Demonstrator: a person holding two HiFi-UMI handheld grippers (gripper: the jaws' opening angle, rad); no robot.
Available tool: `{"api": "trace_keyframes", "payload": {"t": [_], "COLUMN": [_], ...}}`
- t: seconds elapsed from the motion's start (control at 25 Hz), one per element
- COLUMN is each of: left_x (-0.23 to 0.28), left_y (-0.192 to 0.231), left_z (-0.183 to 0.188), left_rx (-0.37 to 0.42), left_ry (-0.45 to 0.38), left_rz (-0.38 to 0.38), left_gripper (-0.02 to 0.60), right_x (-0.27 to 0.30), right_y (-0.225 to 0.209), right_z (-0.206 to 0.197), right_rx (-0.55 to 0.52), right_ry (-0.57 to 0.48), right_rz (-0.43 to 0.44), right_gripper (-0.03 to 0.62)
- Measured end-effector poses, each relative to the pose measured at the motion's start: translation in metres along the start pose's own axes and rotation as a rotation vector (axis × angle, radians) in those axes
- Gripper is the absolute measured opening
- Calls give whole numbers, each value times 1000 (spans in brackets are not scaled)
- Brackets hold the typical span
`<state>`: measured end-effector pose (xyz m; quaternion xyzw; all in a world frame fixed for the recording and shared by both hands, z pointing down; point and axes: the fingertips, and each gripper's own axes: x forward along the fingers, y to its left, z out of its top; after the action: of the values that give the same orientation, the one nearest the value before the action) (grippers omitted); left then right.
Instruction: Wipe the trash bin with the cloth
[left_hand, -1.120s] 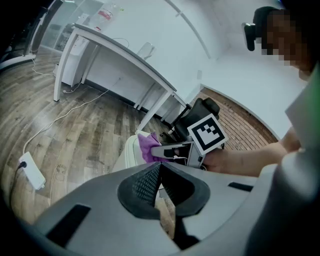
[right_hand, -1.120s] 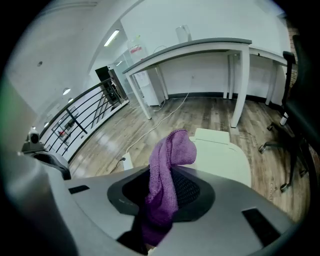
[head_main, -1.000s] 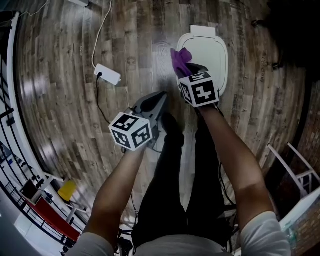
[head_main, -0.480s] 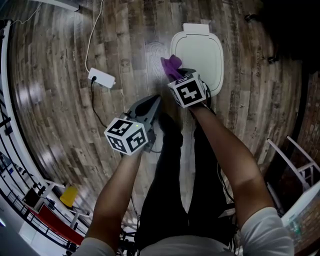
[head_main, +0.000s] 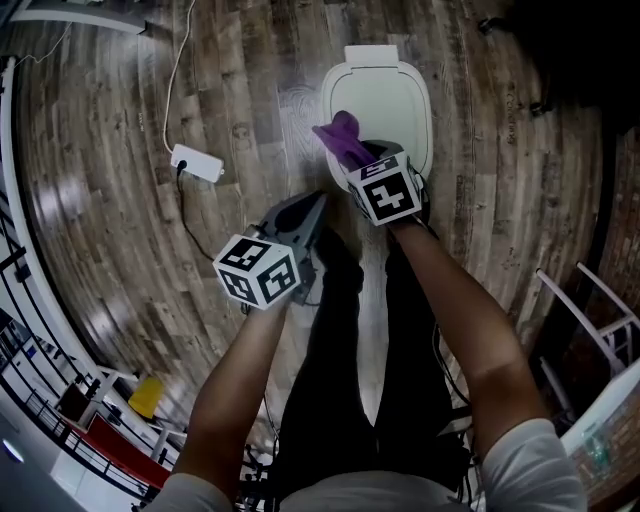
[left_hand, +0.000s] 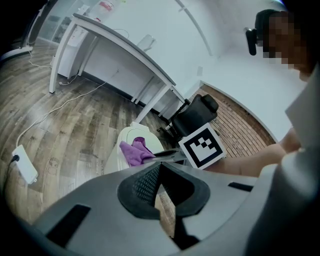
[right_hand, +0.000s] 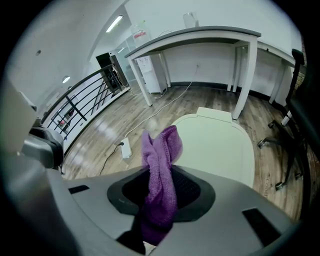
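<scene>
A white trash bin (head_main: 385, 100) with a closed lid stands on the wood floor ahead of me; its lid (right_hand: 215, 145) fills the middle of the right gripper view. My right gripper (head_main: 362, 152) is shut on a purple cloth (head_main: 342, 138), which sticks up from the jaws over the bin's near left rim. The cloth (right_hand: 161, 172) hangs bunched between the jaws, and it also shows in the left gripper view (left_hand: 134, 151). My left gripper (head_main: 305, 210) hovers lower left of the bin, jaws closed on nothing, pointing at the bin (left_hand: 125, 147).
A white power strip (head_main: 196, 163) with a cable lies on the floor left of the bin. A white desk (right_hand: 200, 45) stands behind the bin, a black office chair (left_hand: 192, 117) to its right. Railings (head_main: 30, 330) run along the left. My legs are below.
The right gripper with the cloth has shifted slightly left and farther over the bin's near rim. The left gripper has kept roughly its place.
</scene>
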<state>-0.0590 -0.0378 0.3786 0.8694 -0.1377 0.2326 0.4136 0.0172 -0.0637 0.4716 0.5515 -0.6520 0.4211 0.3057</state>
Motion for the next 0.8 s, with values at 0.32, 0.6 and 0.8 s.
{"api": "trace_keyframes", "payload": {"t": [0.32, 0.6, 0.8], "left_x": [28, 49, 63], "left_y": [-26, -42, -53], "left_z": [-7, -14, -17], "left_rx": [10, 17, 23], "left_ry": [31, 60, 76], "left_rz": [-23, -34, -45], "left_gripper": [3, 3, 3], "right_x": [-21, -38, -50], "right_y": [-35, -73, -102], "right_z": [-22, -40, -53], "right_rx": [37, 78, 103], "right_ry": [-4, -16, -26], "right_rz": [-26, -59, -97], "right_gripper": [106, 106, 106]}}
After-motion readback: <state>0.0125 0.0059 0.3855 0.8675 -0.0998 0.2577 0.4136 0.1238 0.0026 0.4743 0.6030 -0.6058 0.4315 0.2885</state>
